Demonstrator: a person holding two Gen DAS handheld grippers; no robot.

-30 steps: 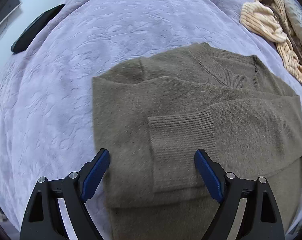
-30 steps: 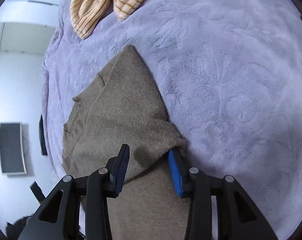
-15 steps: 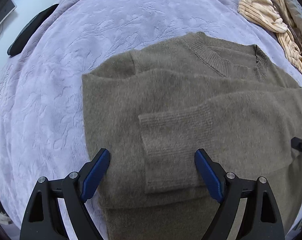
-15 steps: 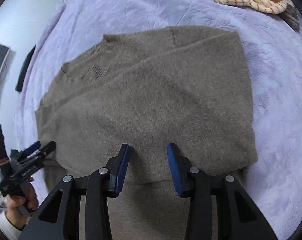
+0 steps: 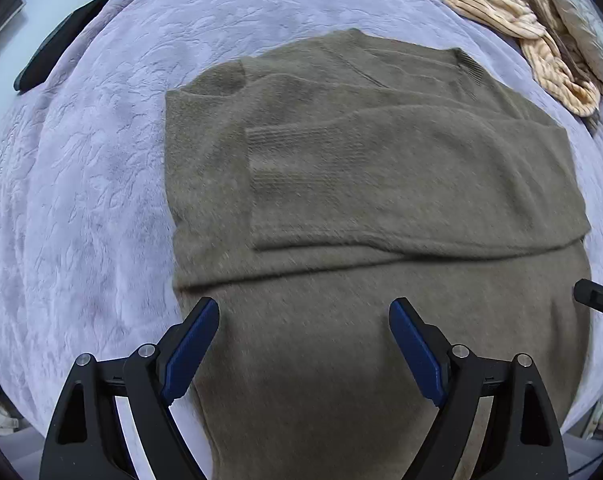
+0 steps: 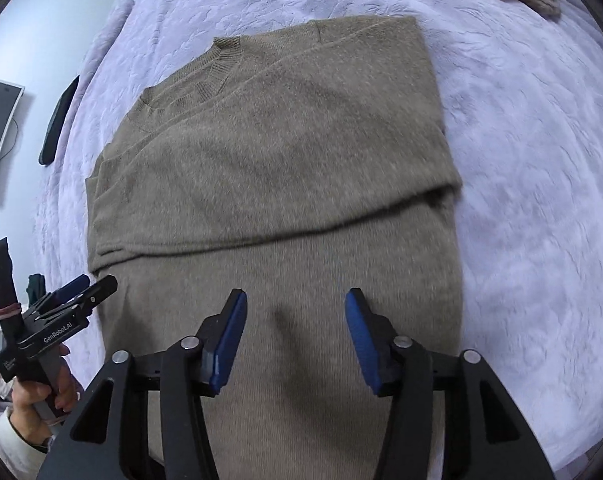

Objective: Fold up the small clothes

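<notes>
An olive-brown knit sweater (image 5: 381, 208) lies flat on a lavender textured bedspread (image 5: 93, 184), both sleeves folded across its chest, collar toward 12 o'clock. In the left wrist view the ribbed cuff (image 5: 301, 168) of the upper sleeve sits near the middle of the garment. The left tool (image 5: 303, 344) hovers over the sweater's lower body with its blue pads spread wide and nothing between them. The right tool (image 6: 295, 332) is likewise spread apart over the lower body, holding nothing. A cream striped garment (image 5: 529, 28) lies bunched at about 1 o'clock, well apart from the sweater. A dark flat object (image 5: 57, 44) rests at the bed's edge near 10 o'clock.
</notes>
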